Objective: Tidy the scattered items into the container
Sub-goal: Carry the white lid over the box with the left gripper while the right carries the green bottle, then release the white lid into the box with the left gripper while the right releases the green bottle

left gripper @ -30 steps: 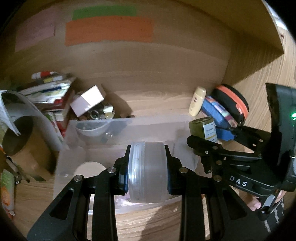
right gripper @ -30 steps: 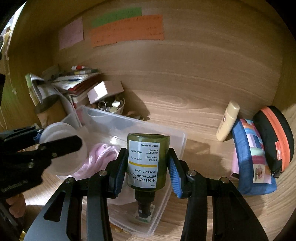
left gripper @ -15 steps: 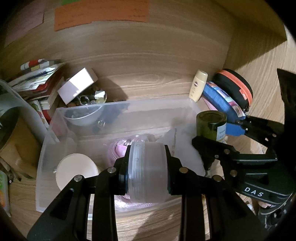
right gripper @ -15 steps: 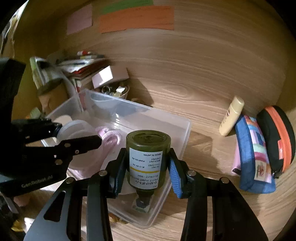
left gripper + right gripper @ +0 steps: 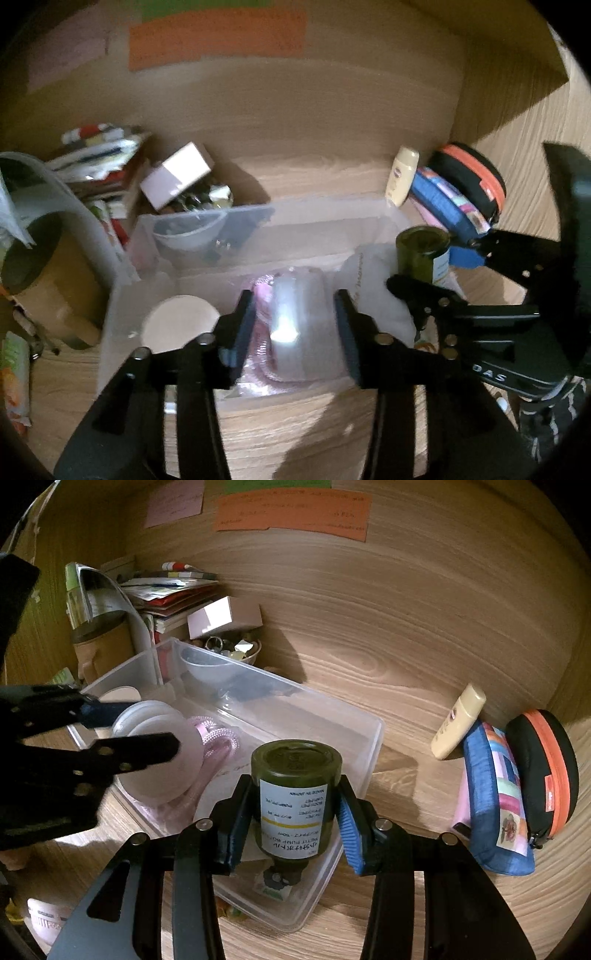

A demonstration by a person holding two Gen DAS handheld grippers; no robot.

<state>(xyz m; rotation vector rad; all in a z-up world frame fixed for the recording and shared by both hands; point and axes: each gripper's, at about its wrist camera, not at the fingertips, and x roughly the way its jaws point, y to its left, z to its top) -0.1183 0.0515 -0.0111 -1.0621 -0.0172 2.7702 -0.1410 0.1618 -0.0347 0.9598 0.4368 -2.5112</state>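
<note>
A clear plastic bin (image 5: 325, 218) (image 5: 314, 698) lies on the wooden desk. My left gripper (image 5: 295, 314) (image 5: 144, 729) hangs over its near side with its jaws opening. A frosted white round jar (image 5: 299, 325) (image 5: 155, 746) sits between them with a gap at each pad, over a pink cord (image 5: 218, 738) in the bin. My right gripper (image 5: 295, 812) (image 5: 439, 266) holds a green pump bottle (image 5: 295, 786) (image 5: 423, 254) cap-down above the bin's right end. Its jaws are opening a little, and the pads still touch the bottle's sides.
A cream tube (image 5: 458, 720), a blue pouch (image 5: 495, 794) and a black-and-orange case (image 5: 543, 764) lean at the right. A pink box (image 5: 221, 616), a trinket bowl (image 5: 236, 650), stacked papers (image 5: 170, 590) and a brown cup (image 5: 103, 646) crowd the back left. A wooden wall stands behind.
My left jaws have spread apart and let go of the white jar, which now sits lower in the bin. My right gripper has rolled, tilting the green bottle.
</note>
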